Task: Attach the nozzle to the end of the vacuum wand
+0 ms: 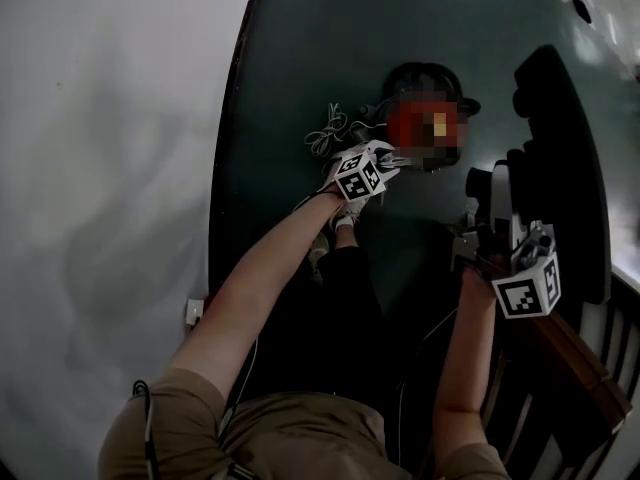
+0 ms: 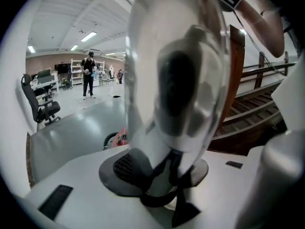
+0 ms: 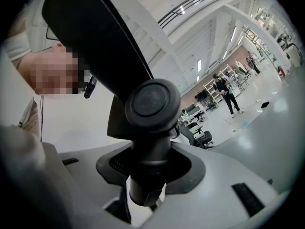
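Observation:
My left gripper [image 1: 383, 161] reaches out over the dark floor beside the black vacuum body [image 1: 432, 74]. In the left gripper view a blurred silvery wand [image 2: 176, 80] with a dark oval opening stands upright between the jaws of the left gripper [image 2: 162, 178], which is shut on it. My right gripper [image 1: 493, 213] is held up at the right, shut on the black nozzle [image 1: 555, 138]. In the right gripper view the nozzle's round joint [image 3: 152, 101] and neck sit clamped in the right gripper [image 3: 147, 175], and its long black head slants up to the left.
A white wall [image 1: 100, 168] runs along the left. A brown wooden railing [image 1: 585, 373] stands at the right, seen also as the railing [image 2: 237, 89] behind the wand. A tangle of cable [image 1: 330, 128] lies on the floor. Far off stand a person [image 2: 88, 75] and an office chair [image 2: 42, 106].

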The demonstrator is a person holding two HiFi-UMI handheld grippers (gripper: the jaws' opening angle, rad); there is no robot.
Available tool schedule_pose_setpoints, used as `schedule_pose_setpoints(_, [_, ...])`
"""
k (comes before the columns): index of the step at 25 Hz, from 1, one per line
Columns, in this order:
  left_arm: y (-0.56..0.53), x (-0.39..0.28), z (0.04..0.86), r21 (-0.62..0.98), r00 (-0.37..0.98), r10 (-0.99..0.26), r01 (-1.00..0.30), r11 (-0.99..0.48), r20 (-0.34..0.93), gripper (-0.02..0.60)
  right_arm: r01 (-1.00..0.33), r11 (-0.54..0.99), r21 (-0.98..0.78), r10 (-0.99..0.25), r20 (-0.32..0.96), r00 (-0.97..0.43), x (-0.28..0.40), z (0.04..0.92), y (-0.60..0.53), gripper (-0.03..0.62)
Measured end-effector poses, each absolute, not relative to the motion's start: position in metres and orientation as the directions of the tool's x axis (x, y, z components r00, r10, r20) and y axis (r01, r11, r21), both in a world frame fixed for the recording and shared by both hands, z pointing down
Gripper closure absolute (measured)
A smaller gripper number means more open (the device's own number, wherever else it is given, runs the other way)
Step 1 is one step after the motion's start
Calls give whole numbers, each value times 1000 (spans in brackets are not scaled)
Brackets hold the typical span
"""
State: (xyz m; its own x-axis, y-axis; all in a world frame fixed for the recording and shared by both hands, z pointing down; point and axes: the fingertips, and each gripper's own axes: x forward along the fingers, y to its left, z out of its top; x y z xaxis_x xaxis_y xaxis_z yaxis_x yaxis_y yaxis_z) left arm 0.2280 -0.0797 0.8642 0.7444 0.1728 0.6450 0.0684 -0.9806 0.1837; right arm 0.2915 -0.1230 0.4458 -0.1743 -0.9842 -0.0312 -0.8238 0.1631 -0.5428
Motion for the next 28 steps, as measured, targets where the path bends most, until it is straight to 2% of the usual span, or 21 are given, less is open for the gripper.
schedule_pose_setpoints(4, [-25,236,861,122,724,158,102,-987,672,419,-857,131,-498,-986,25,-166,288,430,-62,428])
schedule_pose_setpoints(14, [29,274,862,53,682,170,190,-980,711,419,-976,91,-197,-977,172,-125,316,435,-21,428])
schedule_pose_setpoints(20, [42,285,864,41,668,158,187,-982,727,419,-988,84,-127,-979,173,-106,326,434,1,430])
schedule_pose_setpoints(26, [46,292,869,29,655,155,200,-979,740,420,-996,-12,-83,-992,123,2,339,436,15,430])
schedule_pose_setpoints(28, [48,294,870,28,652,155,200,-979,742,420,-991,-18,-134,-992,128,1,344,439,14,431])
